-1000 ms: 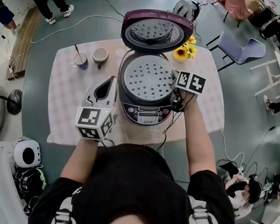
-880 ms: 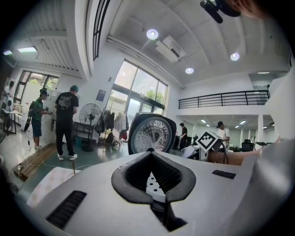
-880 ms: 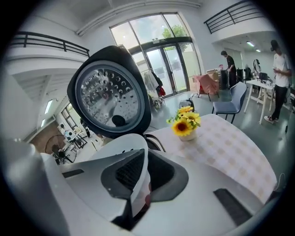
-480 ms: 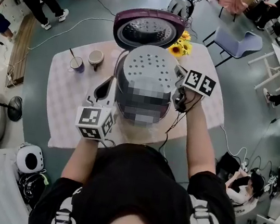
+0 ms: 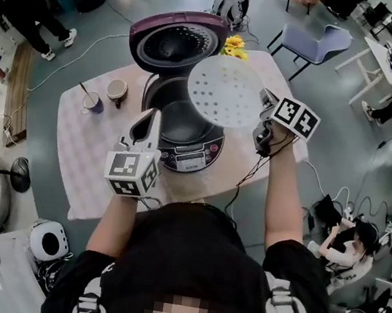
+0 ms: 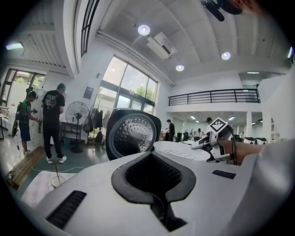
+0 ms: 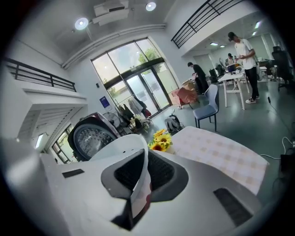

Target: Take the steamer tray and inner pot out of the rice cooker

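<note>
Gripping steamer tray (image 5: 225,90) w/ right gripper (image 5: 263,105), cooker (image 5: 185,154) open

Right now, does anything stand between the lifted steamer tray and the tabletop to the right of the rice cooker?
Nothing visible. The right claw grips the steamer tray by its rim above the rice cooker's right side; the table beside it is bare cloth. The sunflowers stand at the back, off that path.

You work in bright, even daylight from tall windows (image 6: 124,87) plus round ceiling lamps (image 6: 144,30). Shadows are soft. The steamer tray (image 5: 225,90) washes out white. Both gripper views bend hard, blacken at corners, blur up close.
</note>
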